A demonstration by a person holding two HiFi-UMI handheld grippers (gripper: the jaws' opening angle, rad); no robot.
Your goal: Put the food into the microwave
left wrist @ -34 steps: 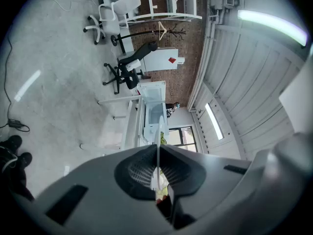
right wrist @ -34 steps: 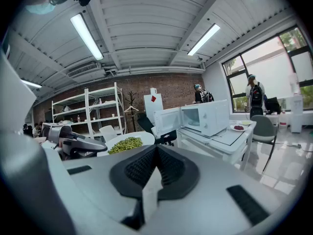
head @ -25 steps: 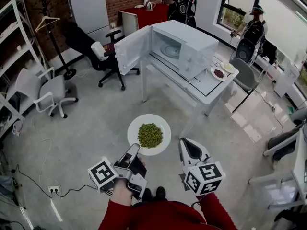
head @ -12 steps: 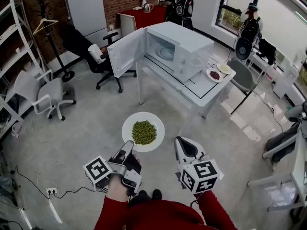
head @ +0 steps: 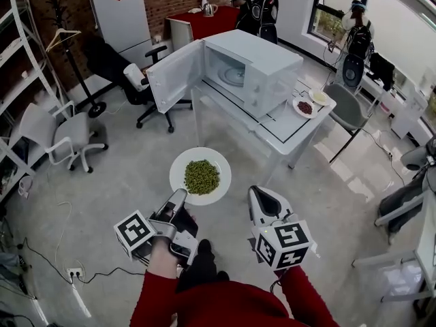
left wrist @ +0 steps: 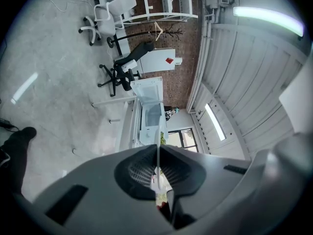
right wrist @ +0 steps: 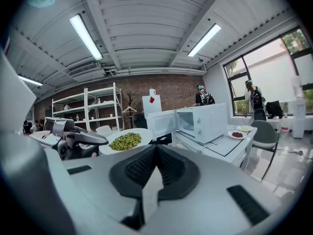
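Left tongs (head: 180,196) are clamping the near rim of the plate (head: 222,163), one-sided grip, nothing else supporting it. Right tongs (head: 259,193) are closed and empty, hanging just right of the plate.

Plate is sitting roughly level over the floor, peas (head: 201,176) heaped in the middle, well short of the microwave (head: 262,63), which is standing on the surface (head: 300,125) at the far side with its door (head: 176,77) swung open to the left.

Risks I'm watching:
- Plate is cantilevering off one rim pinch. Any wrist roll or a jolt and it's tipping, with peas rolling off the far edge.
- Rim is thin and smooth, so it could be creeping out of the pads under its own weight.
- Door is sticking out on the left of the approach. Coming in too far left means clipping it with the plate.
- Cavity mouth looks tight for the plate, so entering tilted risks catching the frame.

Count: two tongs, one plate of peas, one microwave, one surface, two small dishes (head: 304,107) (head: 320,97) at the surface's right end, two people at the far side.
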